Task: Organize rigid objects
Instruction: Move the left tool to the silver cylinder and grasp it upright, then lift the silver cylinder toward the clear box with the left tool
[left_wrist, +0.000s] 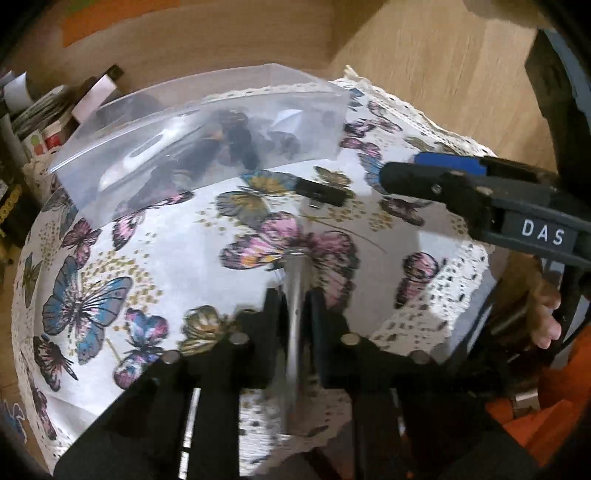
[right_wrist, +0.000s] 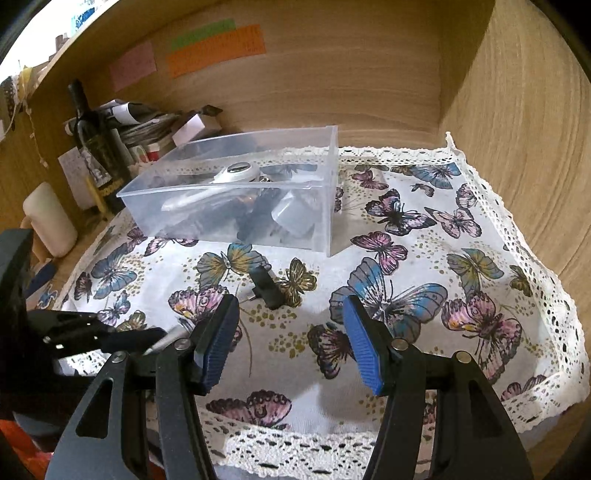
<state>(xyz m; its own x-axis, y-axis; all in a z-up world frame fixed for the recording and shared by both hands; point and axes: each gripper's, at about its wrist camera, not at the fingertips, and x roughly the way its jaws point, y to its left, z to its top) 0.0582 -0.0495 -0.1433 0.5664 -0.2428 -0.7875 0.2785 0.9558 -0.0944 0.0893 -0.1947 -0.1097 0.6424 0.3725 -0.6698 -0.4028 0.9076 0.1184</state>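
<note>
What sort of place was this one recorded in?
Probably a home, at a table or shelf set in a wooden nook: a butterfly tablecloth with lace edging, a wine bottle beside stacked papers, and sticky notes on the wood panel behind.

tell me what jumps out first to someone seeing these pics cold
The butterfly-print tablecloth fills both views. At its far side stands a clear plastic box of small items. The left gripper is shut on a silver metal rod, while the right gripper hangs open near a small black adapter.
</note>
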